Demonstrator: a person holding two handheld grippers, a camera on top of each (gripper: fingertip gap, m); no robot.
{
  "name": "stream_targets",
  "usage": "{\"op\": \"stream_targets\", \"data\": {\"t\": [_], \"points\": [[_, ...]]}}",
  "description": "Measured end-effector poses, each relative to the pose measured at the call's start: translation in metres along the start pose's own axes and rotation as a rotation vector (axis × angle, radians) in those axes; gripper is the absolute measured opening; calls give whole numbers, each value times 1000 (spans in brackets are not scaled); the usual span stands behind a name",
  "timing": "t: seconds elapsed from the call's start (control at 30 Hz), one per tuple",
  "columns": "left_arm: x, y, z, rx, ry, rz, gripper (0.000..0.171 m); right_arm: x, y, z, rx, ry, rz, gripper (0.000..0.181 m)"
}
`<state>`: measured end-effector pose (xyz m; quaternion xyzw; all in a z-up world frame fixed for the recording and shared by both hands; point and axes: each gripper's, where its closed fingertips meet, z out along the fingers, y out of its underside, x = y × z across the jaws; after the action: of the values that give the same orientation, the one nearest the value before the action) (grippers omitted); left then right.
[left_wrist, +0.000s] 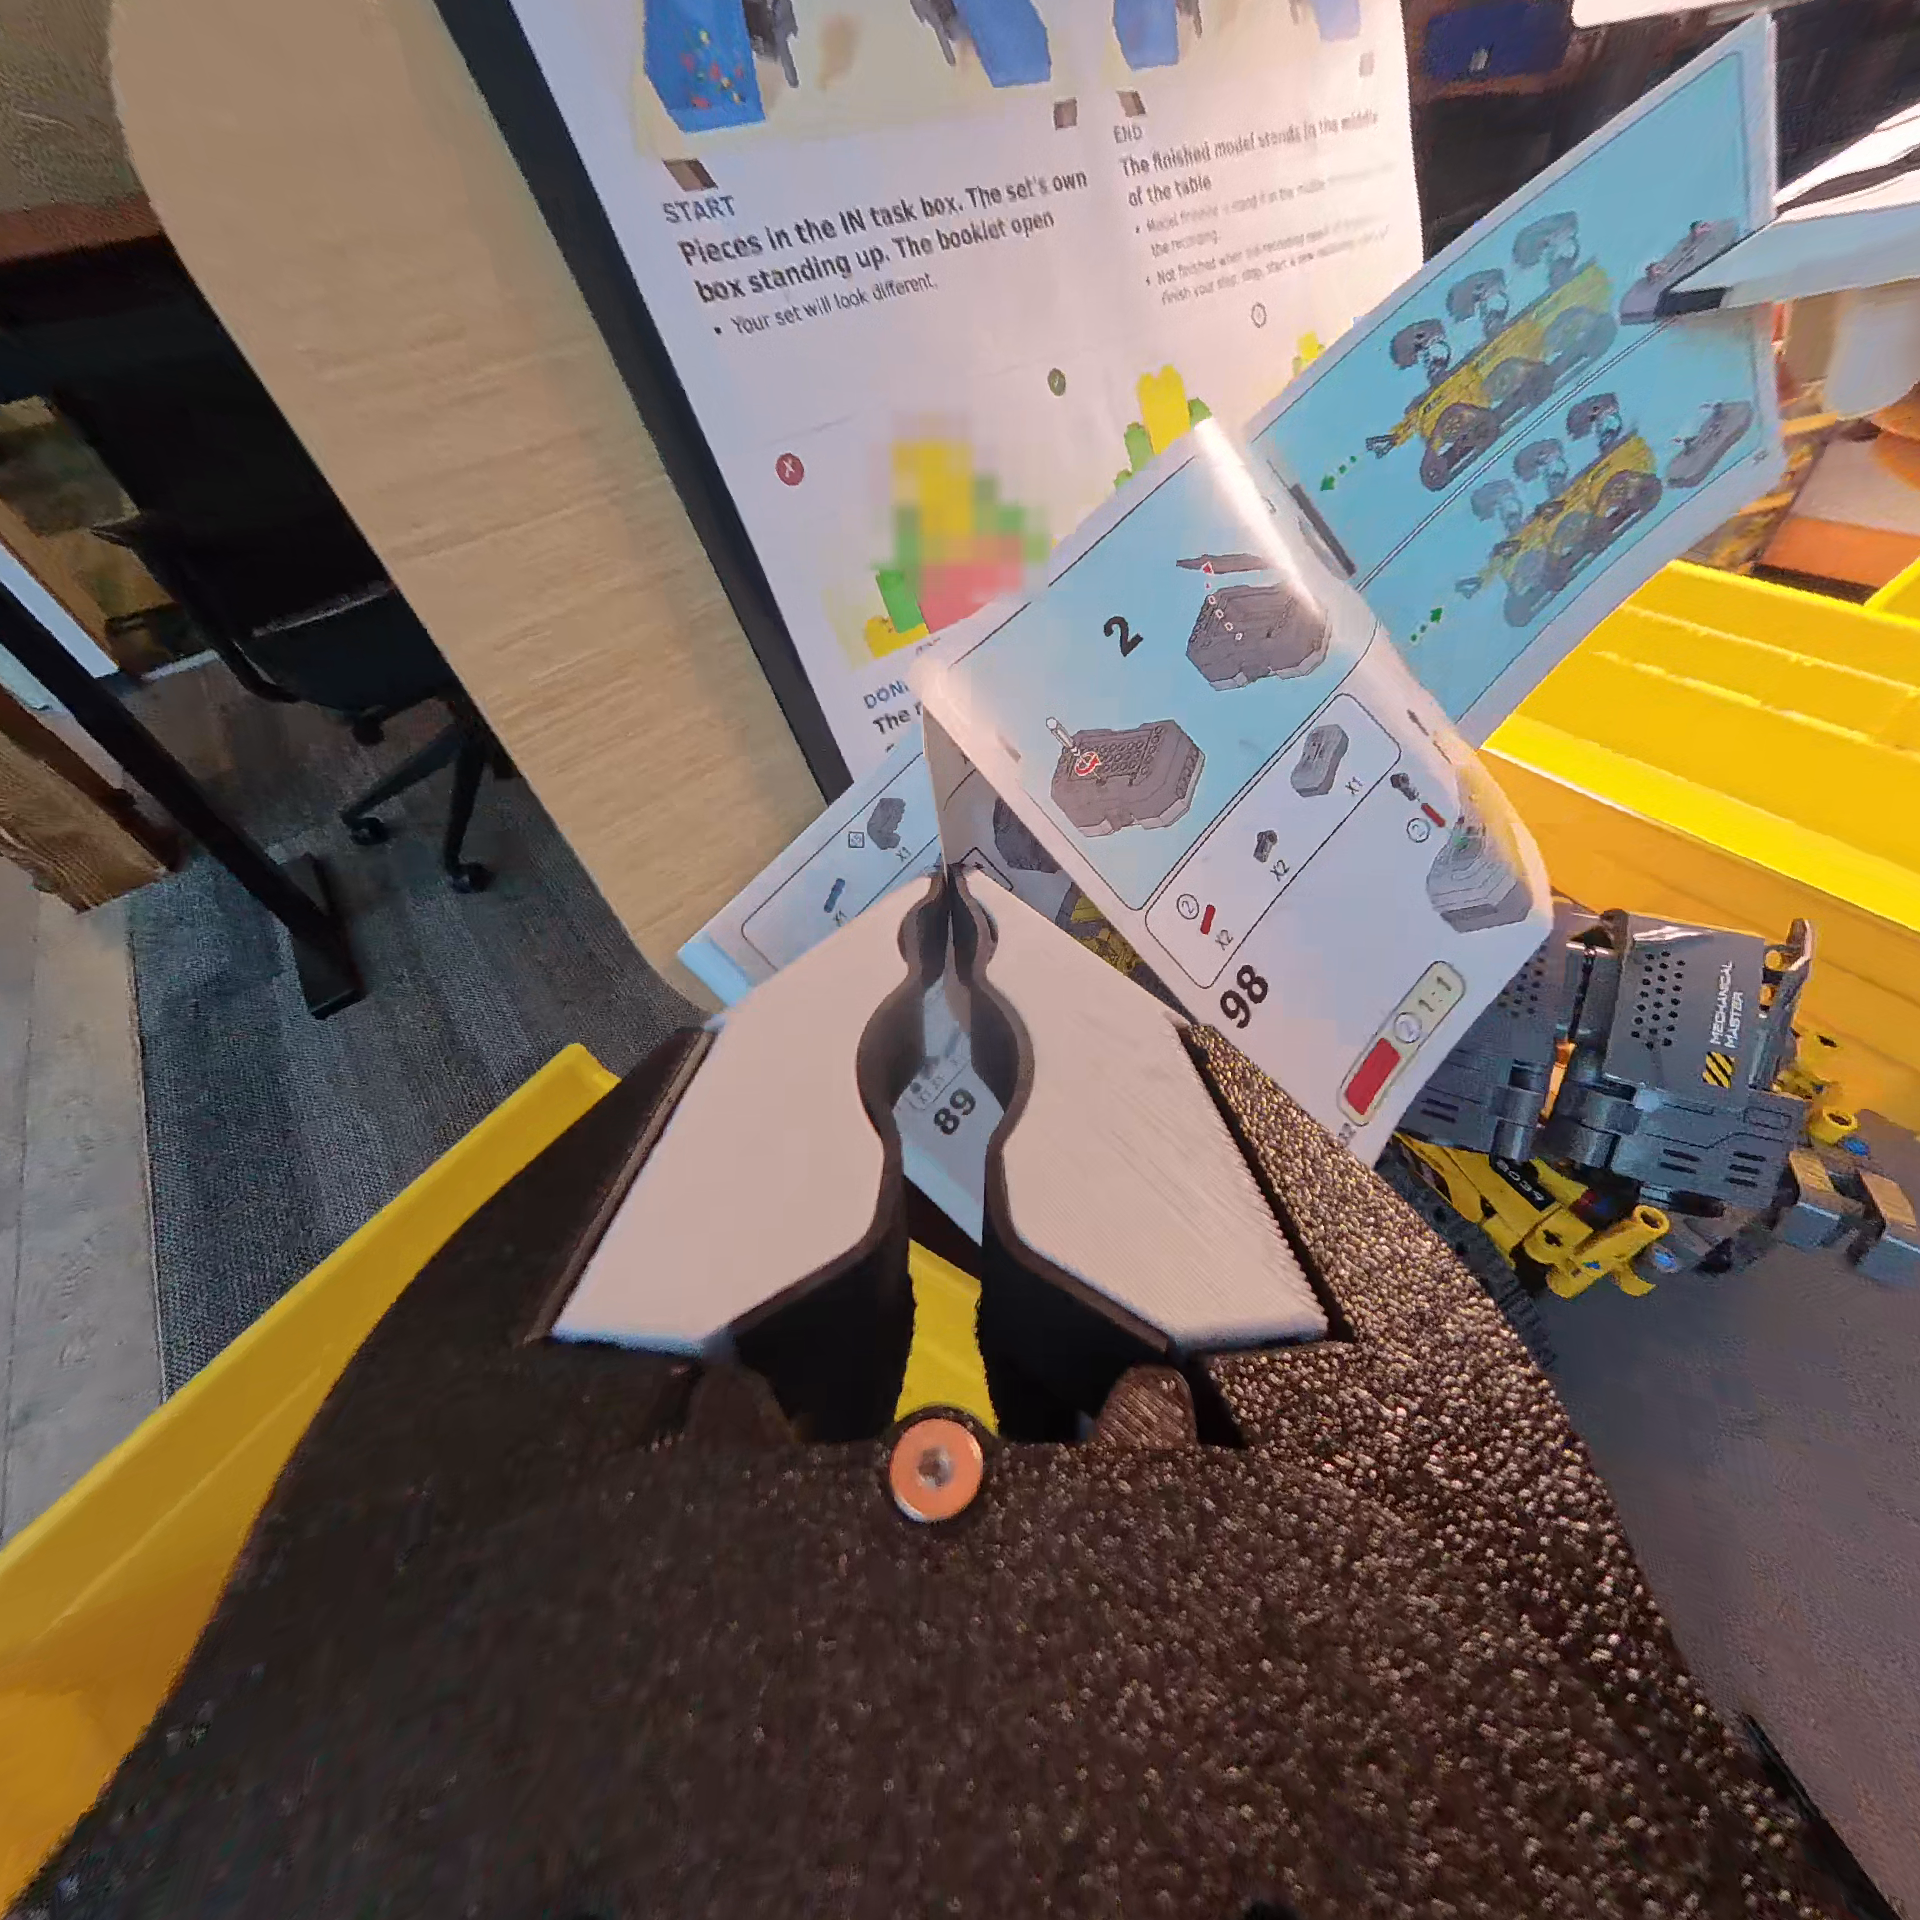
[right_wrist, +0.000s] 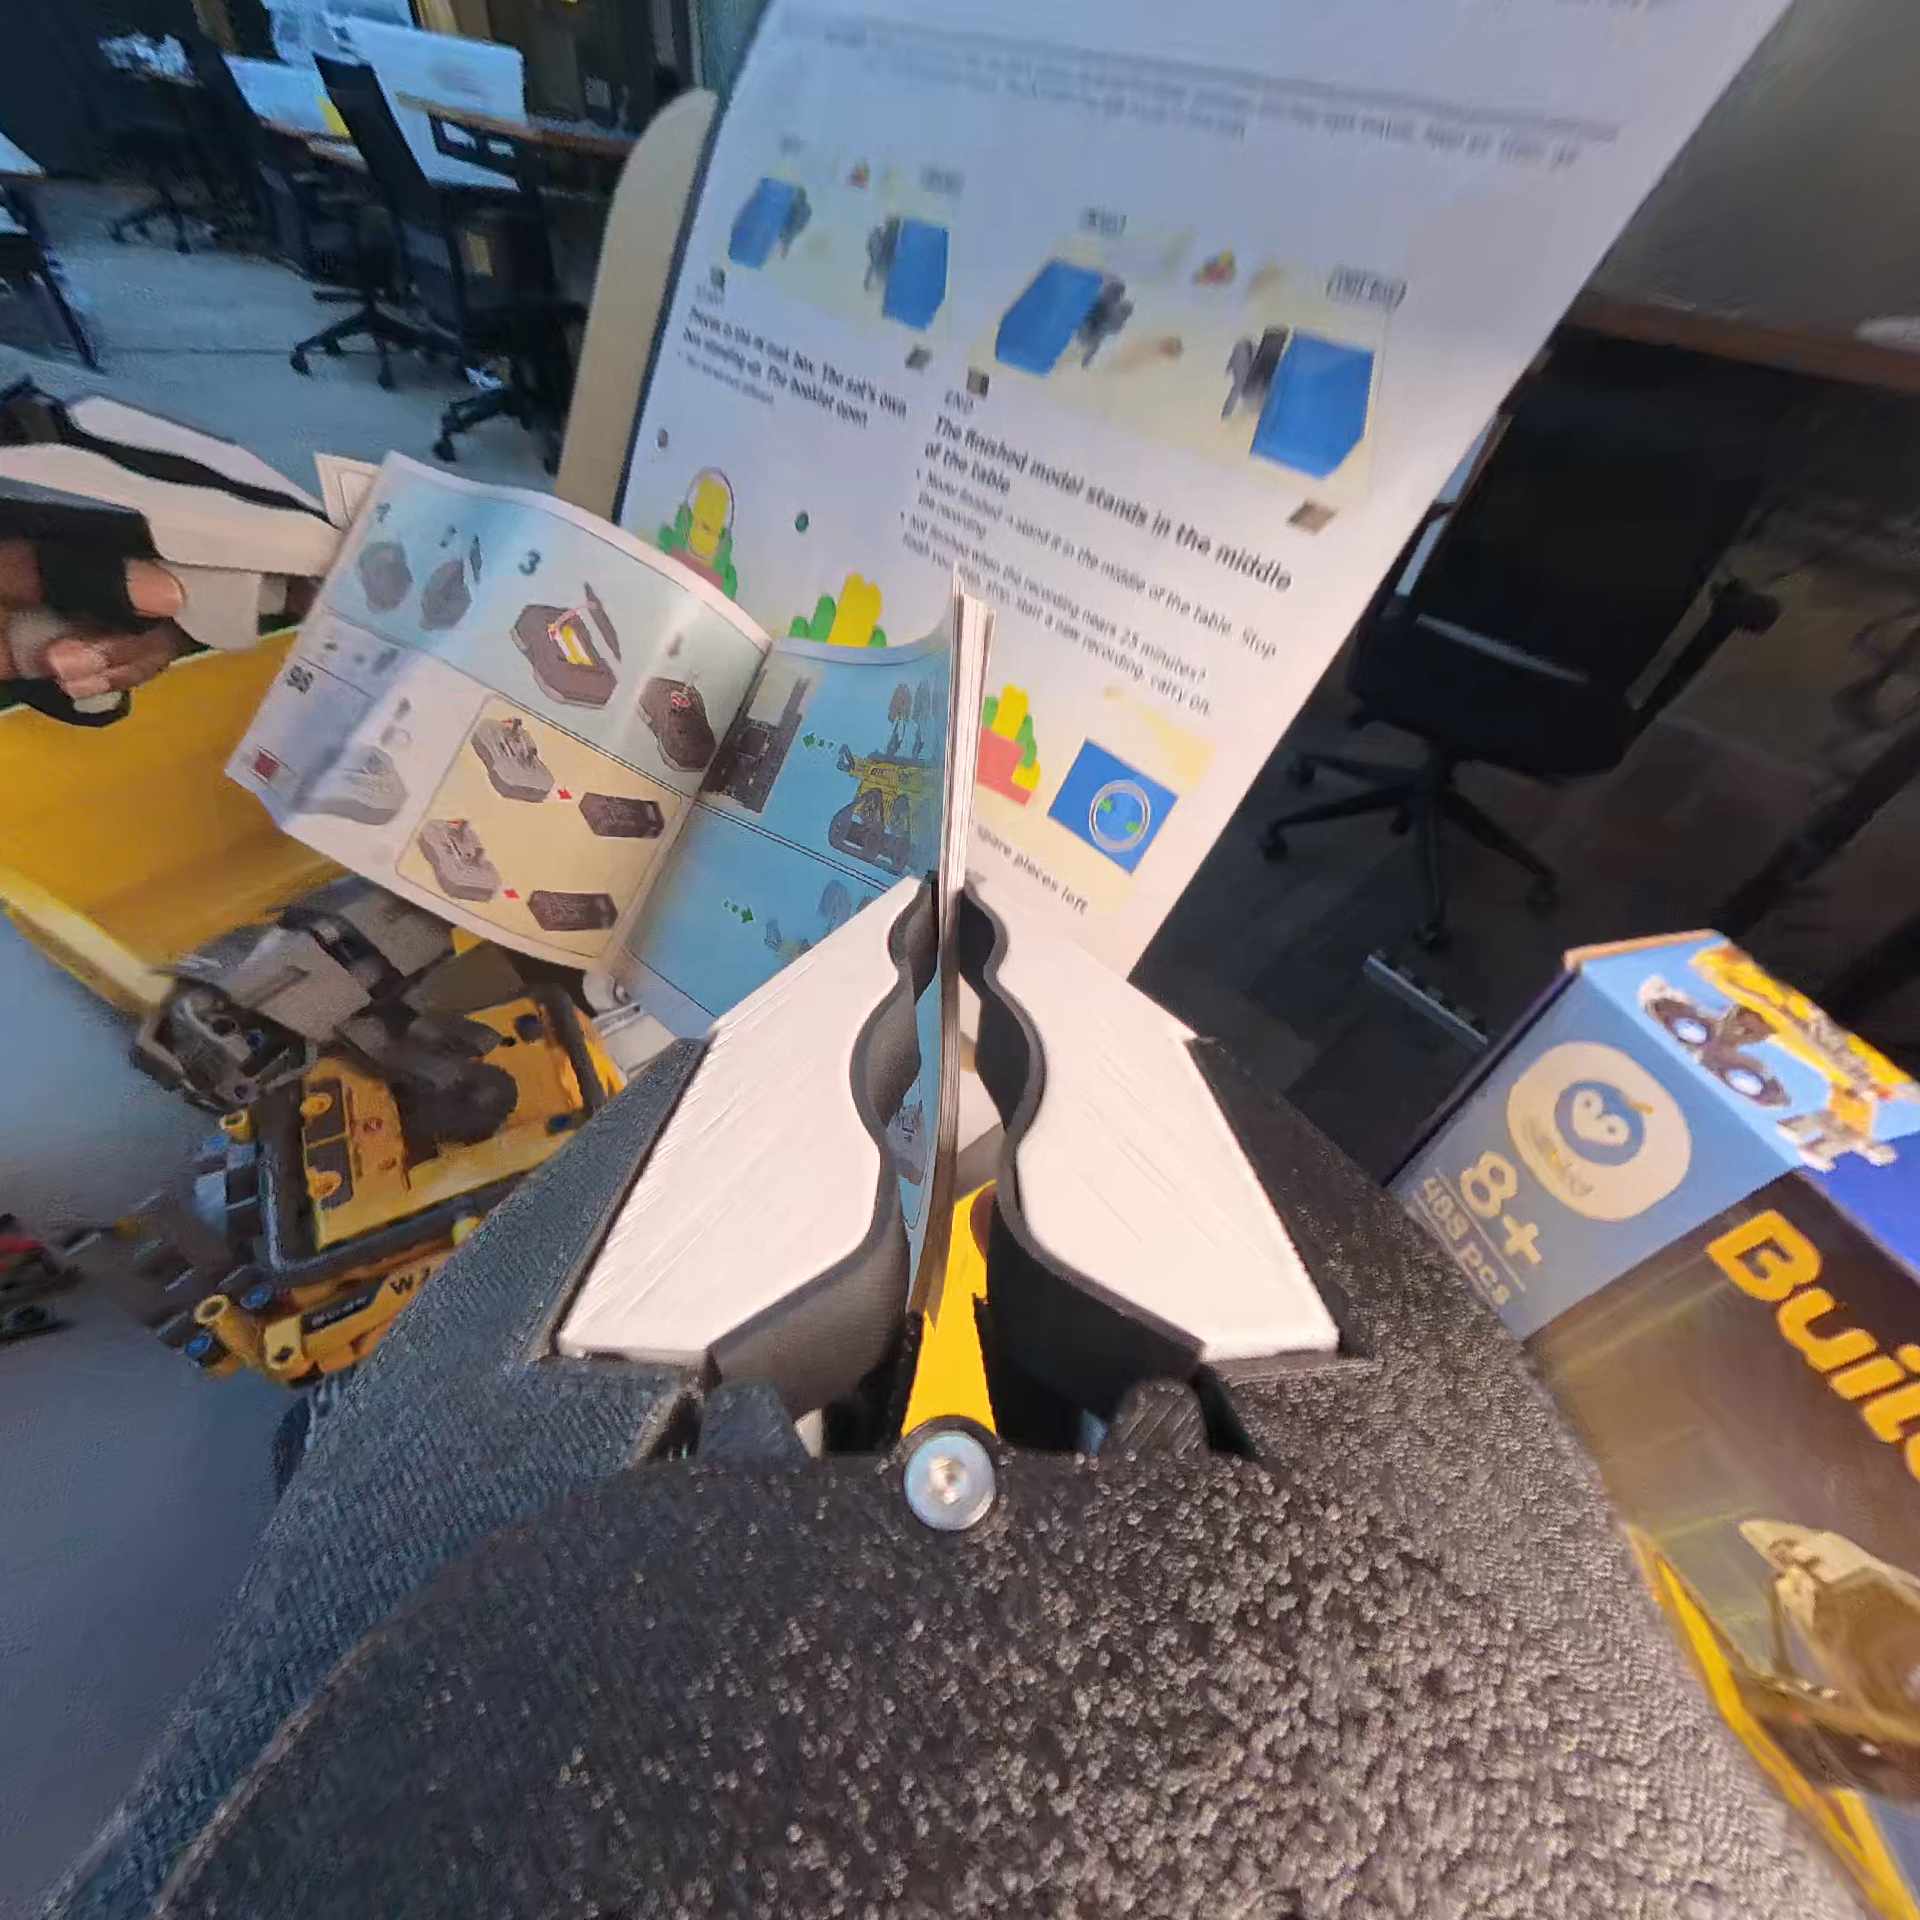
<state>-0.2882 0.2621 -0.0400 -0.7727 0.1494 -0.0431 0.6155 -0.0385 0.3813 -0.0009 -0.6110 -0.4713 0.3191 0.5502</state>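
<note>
An open instruction booklet (left_wrist: 1247, 748) is held in the air between both grippers. My left gripper (left_wrist: 948, 894) is shut on the left pages of the booklet. My right gripper (right_wrist: 948, 894) is shut on a stack of the booklet's right pages (right_wrist: 961, 727), seen edge-on. The open spread (right_wrist: 540, 717) curves away to the left in the right wrist view, where the left gripper (right_wrist: 208, 520) and a hand show at the far left edge. The right gripper's white finger (left_wrist: 1766, 270) shows at the upper right of the left wrist view. A grey and yellow brick vehicle model (left_wrist: 1621, 1101) sits on the grey table below the booklet; it also shows in the right wrist view (right_wrist: 353, 1122).
A large white instruction poster (left_wrist: 935, 312) stands upright behind the booklet. Yellow bins (left_wrist: 1714, 727) stand to the right in the left wrist view, and one (left_wrist: 208, 1403) lies under the left gripper. The set's blue and black box (right_wrist: 1714, 1299) stands at right. Office chairs (right_wrist: 1475, 665) stand beyond the table. Left tips to right tips: about 30 cm.
</note>
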Motion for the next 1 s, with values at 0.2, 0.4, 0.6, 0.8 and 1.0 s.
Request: {"op": "stream_targets", "data": {"t": [0.2,0.4,0.6,0.8,1.0], "points": [[-30,-29,-14,81,-103,18,0,3,-67,8,174,70,-78,2],[-68,-76,-16,150,-239,87,0,19,-82,21,286,155,-76,2],[-73,-49,19,57,-291,250,0,26,1,42,152,178,-115,3],[-78,-30,27,65,-303,238,0,35,16,38,139,187,-57,14],[-82,-31,30,50,-290,222,0,56,23,14,66,352,34,52]]}}
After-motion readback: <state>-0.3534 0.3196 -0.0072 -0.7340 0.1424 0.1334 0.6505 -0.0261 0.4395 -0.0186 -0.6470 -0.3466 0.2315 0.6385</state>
